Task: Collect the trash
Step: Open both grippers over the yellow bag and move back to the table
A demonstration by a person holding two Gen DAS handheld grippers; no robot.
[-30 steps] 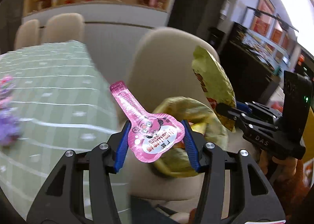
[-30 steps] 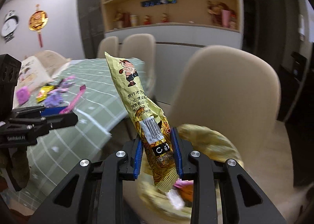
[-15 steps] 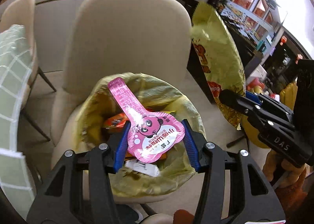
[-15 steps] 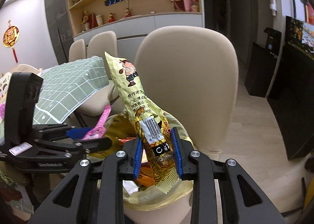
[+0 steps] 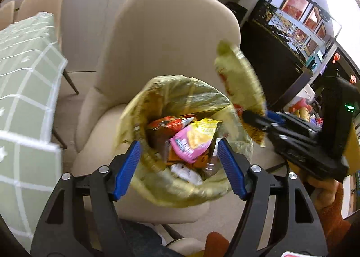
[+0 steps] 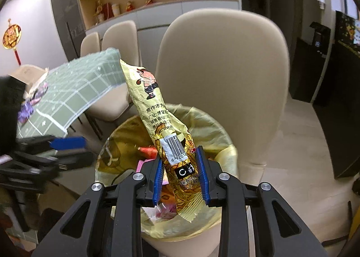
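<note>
The left gripper (image 5: 177, 167) is spread wide with nothing between its blue pads (image 5: 127, 168), poised over the bin (image 5: 157, 191); a pink wrapper (image 5: 187, 148) lies among the litter inside; the right gripper (image 6: 181, 178) clamps one yellow snack wrapper (image 6: 157, 119) near its lower end, the packet standing tilted above that same yellow-lined bin, which sits on a beige chair (image 6: 225, 65); three chairs show in the right view; one green checked tablecloth (image 6: 74, 95) lies to the left
</note>
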